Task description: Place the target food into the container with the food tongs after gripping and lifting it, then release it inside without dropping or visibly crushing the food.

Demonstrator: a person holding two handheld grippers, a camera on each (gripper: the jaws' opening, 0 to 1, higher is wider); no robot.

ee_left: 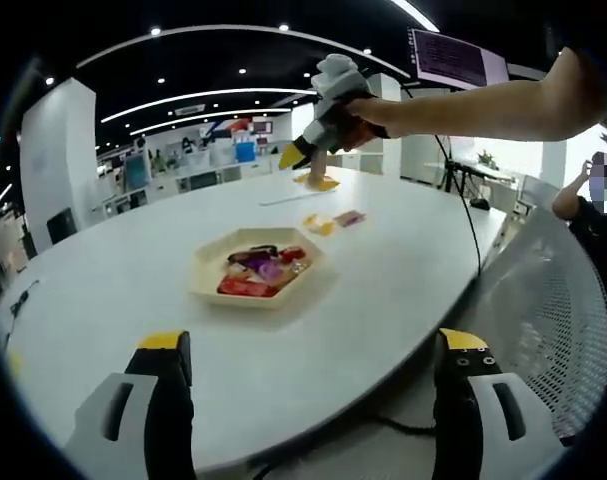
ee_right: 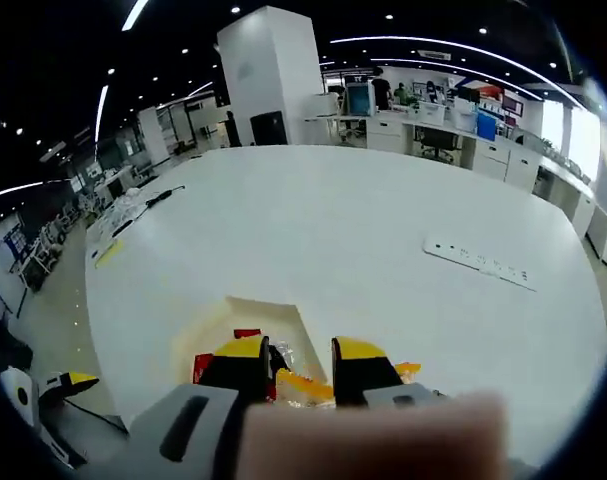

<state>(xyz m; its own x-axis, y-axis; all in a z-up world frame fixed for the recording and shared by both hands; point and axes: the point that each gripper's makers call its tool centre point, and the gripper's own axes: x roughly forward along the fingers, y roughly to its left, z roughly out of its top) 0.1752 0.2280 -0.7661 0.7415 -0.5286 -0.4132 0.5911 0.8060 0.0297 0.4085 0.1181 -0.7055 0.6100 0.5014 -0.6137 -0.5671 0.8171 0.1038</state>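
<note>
Now one tray [ee_left: 205,277], two tongs [ee_left: 313,365] [ee_right: 301,362].

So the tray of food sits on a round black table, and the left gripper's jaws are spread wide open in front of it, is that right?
Nearly: the table is white, not black, as the left gripper view shows. The rest stands: the tray of food rests on it, and the left gripper has its jaws spread wide apart, on the near side of the tray.
</note>
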